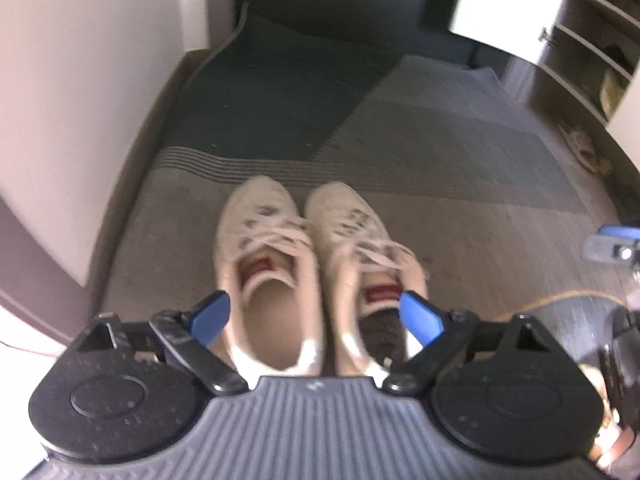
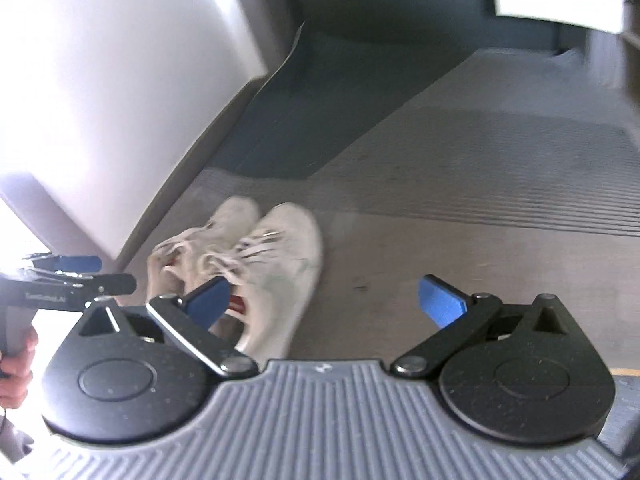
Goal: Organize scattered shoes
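Note:
Two white lace-up sneakers with red tongue labels stand side by side on the grey rug, toes pointing away: the left shoe (image 1: 262,268) and the right shoe (image 1: 356,268). My left gripper (image 1: 316,314) is open, its blue pads wide apart just behind the heels of both shoes, holding nothing. In the right wrist view the pair (image 2: 256,264) lies left of centre. My right gripper (image 2: 324,304) is open and empty, to the right of the shoes; its left pad (image 2: 210,302) overlaps the nearer shoe's opening. The left gripper also shows there at the left edge (image 2: 76,272).
A grey striped rug (image 1: 440,152) covers the floor, with a dark mat (image 1: 272,92) beyond it. A white wall (image 1: 80,100) runs along the left. A shelf unit (image 1: 592,40) stands at the far right, with another light shoe (image 1: 580,144) on the floor near it.

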Demonstrator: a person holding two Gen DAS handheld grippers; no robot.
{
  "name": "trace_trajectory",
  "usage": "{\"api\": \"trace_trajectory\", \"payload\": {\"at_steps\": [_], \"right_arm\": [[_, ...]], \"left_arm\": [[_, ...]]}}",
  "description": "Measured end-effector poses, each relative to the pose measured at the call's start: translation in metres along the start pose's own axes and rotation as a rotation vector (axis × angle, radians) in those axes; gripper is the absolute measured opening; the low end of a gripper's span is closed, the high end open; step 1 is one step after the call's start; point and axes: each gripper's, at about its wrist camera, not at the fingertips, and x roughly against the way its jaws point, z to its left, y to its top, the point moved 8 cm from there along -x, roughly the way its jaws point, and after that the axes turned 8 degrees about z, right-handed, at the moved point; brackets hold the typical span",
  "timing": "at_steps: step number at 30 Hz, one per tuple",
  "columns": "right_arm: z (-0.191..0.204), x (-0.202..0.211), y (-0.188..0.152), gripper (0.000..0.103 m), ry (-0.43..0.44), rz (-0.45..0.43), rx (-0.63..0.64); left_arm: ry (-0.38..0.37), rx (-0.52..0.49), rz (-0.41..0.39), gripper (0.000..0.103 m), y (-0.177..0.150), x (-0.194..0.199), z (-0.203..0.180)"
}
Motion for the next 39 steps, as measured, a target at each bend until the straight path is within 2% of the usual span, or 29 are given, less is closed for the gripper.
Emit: {"api": "trace_trajectory", "payload": {"at_steps": [5, 10, 13, 16, 19, 21, 24, 26, 27, 28, 30, 34, 36, 38, 39], "right_arm": [[-0.027, 0.008, -0.007, 0.103, -0.058, -0.028, -0.038], [-0.038, -0.015, 0.009, 0.103, -0.089, -0.078, -0.035], [-0.041, -0.039, 0.006, 0.103, -0.078, -0.097, -0.083], [-0.045, -0.051, -0.001, 0.103, -0.087, -0.072, -0.079], [-0.056, -0.059, -0.004, 0.103, -0.118, -0.042, -0.040], [-0.070, -0.056, 0.001, 0.103, -0.163, -0.025, -0.076], [-0.084, -0.029, 0.011, 0.103, -0.200, 0.017, -0.204], [-0.081, 0.001, 0.024, 0.103, -0.240, 0.035, -0.218], [-0.077, 0.015, 0.031, 0.103, -0.264, 0.043, -0.206], [-0.075, 0.023, 0.035, 0.103, -0.278, 0.045, -0.200], [-0.062, 0.063, 0.054, 0.103, -0.317, 0.064, -0.207], [-0.045, 0.116, 0.076, 0.103, -0.354, 0.104, -0.301], [-0.029, 0.158, 0.096, 0.103, -0.381, 0.121, -0.363], [-0.015, 0.202, 0.116, 0.103, -0.415, 0.128, -0.432], [-0.009, 0.224, 0.126, 0.103, -0.437, 0.127, -0.471]], "left_arm": [[-0.025, -0.024, -0.001, 0.093, 0.006, -0.008, -0.023], [-0.017, -0.060, 0.002, 0.094, 0.017, -0.023, -0.043], [-0.015, -0.089, 0.005, 0.094, 0.024, -0.041, -0.055], [-0.016, -0.118, 0.000, 0.094, 0.031, -0.058, -0.065], [0.014, -0.122, -0.003, 0.094, 0.047, -0.064, -0.074], [0.019, -0.111, 0.006, 0.094, 0.061, -0.060, -0.082], [-0.012, -0.146, 0.012, 0.094, 0.098, -0.019, -0.103], [-0.028, -0.221, -0.066, 0.094, 0.119, 0.017, -0.119], [-0.019, -0.237, -0.074, 0.095, 0.127, 0.033, -0.124], [-0.001, -0.240, -0.061, 0.096, 0.135, 0.048, -0.127], [-0.029, -0.211, 0.003, 0.096, 0.146, 0.070, -0.131], [-0.034, -0.167, 0.065, 0.096, 0.173, 0.134, -0.130], [-0.055, -0.180, 0.112, 0.096, 0.196, 0.181, -0.130], [-0.072, -0.201, 0.125, 0.096, 0.209, 0.205, -0.128], [-0.073, -0.241, 0.135, 0.096, 0.224, 0.230, -0.127]]}}
